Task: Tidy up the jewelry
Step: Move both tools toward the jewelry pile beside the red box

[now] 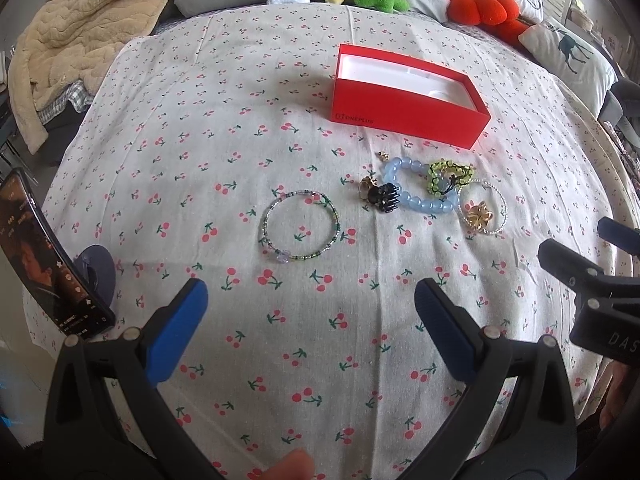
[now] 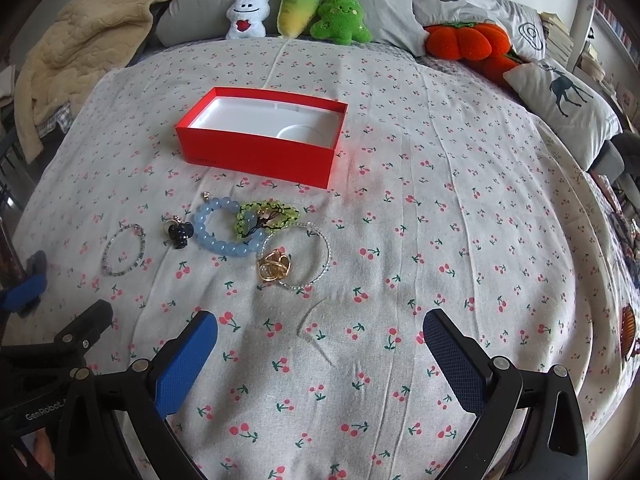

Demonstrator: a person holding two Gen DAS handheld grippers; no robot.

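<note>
An open red box (image 1: pixel 408 114) (image 2: pixel 256 152) with a white inside stands on the cherry-print bedsheet. In front of it lie a thin beaded bracelet (image 1: pixel 300 226) (image 2: pixel 124 248), a black claw clip (image 1: pixel 384 197) (image 2: pixel 180 234), a blue bead bracelet (image 1: pixel 424 200) (image 2: pixel 224 240), a green bead bracelet (image 1: pixel 450 176) (image 2: pixel 268 216), a clear bead bracelet (image 1: pixel 498 210) (image 2: pixel 320 260) and a gold piece (image 1: pixel 478 214) (image 2: pixel 274 266). My left gripper (image 1: pixel 310 312) is open and empty, just short of the thin bracelet. My right gripper (image 2: pixel 320 344) is open and empty, near the gold piece.
Plush toys (image 2: pixel 300 10) and pillows (image 2: pixel 560 100) line the head of the bed. A beige blanket (image 1: pixel 68 32) lies at the far left. A phone on a stand (image 1: pixel 44 264) sits at the left edge. The right gripper's body (image 1: pixel 592 292) shows at the right of the left wrist view.
</note>
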